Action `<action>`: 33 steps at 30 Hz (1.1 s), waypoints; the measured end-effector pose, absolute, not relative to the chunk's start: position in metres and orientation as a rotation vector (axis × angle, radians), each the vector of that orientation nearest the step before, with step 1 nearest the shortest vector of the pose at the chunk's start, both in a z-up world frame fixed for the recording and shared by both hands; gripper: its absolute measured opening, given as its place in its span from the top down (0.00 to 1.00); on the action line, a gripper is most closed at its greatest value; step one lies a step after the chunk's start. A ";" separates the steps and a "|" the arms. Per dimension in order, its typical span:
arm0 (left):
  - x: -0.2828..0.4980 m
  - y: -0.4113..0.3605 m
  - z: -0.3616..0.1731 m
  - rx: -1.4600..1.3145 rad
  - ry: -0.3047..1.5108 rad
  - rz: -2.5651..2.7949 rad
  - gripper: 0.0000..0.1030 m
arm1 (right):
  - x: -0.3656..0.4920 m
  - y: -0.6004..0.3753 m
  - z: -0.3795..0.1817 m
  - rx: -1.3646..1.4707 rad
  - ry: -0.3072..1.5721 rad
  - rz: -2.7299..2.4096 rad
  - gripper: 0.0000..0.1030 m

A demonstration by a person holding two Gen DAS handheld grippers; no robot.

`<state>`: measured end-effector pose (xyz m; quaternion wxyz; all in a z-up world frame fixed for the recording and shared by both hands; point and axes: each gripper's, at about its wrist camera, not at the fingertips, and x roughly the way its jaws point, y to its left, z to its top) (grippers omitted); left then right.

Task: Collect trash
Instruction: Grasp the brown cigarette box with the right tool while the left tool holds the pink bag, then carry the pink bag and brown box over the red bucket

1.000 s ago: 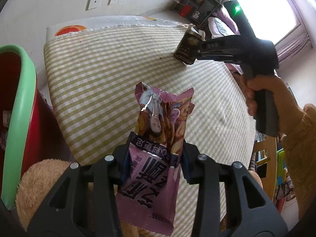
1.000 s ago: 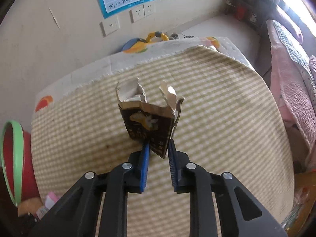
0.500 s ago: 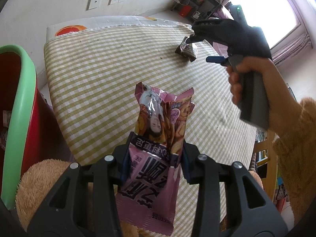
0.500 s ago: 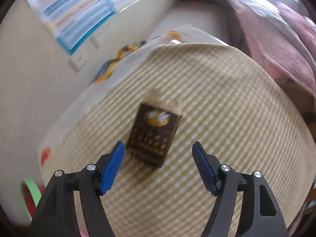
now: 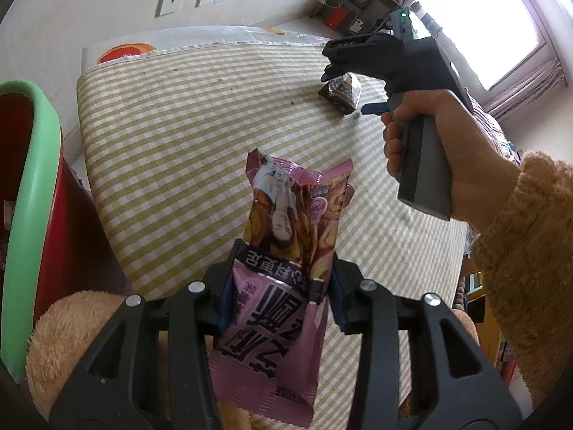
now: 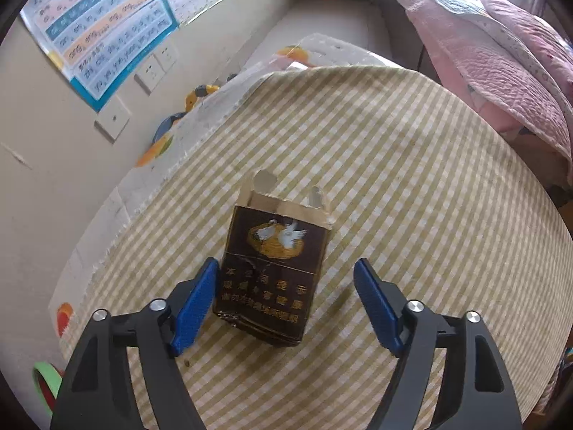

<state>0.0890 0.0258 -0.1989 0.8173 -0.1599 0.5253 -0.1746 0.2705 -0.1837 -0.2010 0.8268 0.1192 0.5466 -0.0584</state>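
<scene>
My left gripper [image 5: 279, 286] is shut on a pink snack wrapper [image 5: 286, 236] and holds it above the checked tablecloth [image 5: 186, 136]. A torn dark cigarette pack [image 6: 272, 268] lies flat on the cloth; it also shows in the left wrist view [image 5: 342, 93]. My right gripper [image 6: 286, 304] is open, its blue pads on either side of the pack's near end, not touching it. The right gripper also shows in the left wrist view [image 5: 349, 82], above the pack.
A red bin with a green rim [image 5: 32, 186] stands left of the table, also low left in the right wrist view [image 6: 44, 376]. A plush toy [image 5: 71, 329] sits by the left gripper. A wall [image 6: 53, 165] runs behind the table; a pink bed [image 6: 501, 53] is at right.
My right gripper opened and let go of the cigarette pack, which dropped from upright in the air to flat on the cloth. The gripper now hovers over it. The left gripper has not moved.
</scene>
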 end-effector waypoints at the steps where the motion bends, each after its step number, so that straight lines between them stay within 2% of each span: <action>1: 0.089 0.026 -0.199 -0.340 1.119 -0.371 0.59 | 0.270 -0.181 -0.202 0.243 1.160 -0.112 0.40; 3: 0.089 0.025 -0.199 -0.340 1.119 -0.372 0.58 | 0.269 -0.172 -0.200 0.191 1.145 -0.061 0.47; 7: 0.088 0.024 -0.200 -0.337 1.118 -0.376 0.53 | 0.260 -0.160 -0.193 0.084 1.118 0.014 0.51; 10: 0.088 0.019 -0.200 -0.321 1.118 -0.388 0.45 | 0.240 -0.159 -0.183 0.034 1.081 0.063 0.52; 12: 0.088 0.015 -0.200 -0.304 1.119 -0.384 0.42 | 0.220 -0.165 -0.175 0.011 1.053 0.080 0.52; 16: 0.089 0.010 -0.202 -0.292 1.118 -0.378 0.35 | 0.177 -0.186 -0.165 0.067 1.025 0.089 0.52; 23: 0.095 -0.001 -0.209 -0.251 1.137 -0.349 0.33 | 0.097 -0.214 -0.166 0.237 1.047 0.061 0.52; 24: 0.095 -0.003 -0.210 -0.239 1.138 -0.345 0.37 | 0.084 -0.215 -0.166 0.250 1.048 0.060 0.52; 25: 0.094 -0.004 -0.210 -0.228 1.139 -0.339 0.47 | 0.071 -0.214 -0.166 0.257 1.046 0.057 0.52; 26: 0.094 -0.005 -0.211 -0.226 1.143 -0.338 0.50 | 0.060 -0.212 -0.165 0.264 1.044 0.055 0.52; 28: 0.095 -0.004 -0.212 -0.232 1.139 -0.328 0.63 | 0.039 -0.208 -0.162 0.279 1.036 0.062 0.52; 33: 0.086 -0.002 -0.205 -0.209 1.109 -0.305 0.64 | 0.009 -0.198 -0.146 0.292 0.986 0.079 0.52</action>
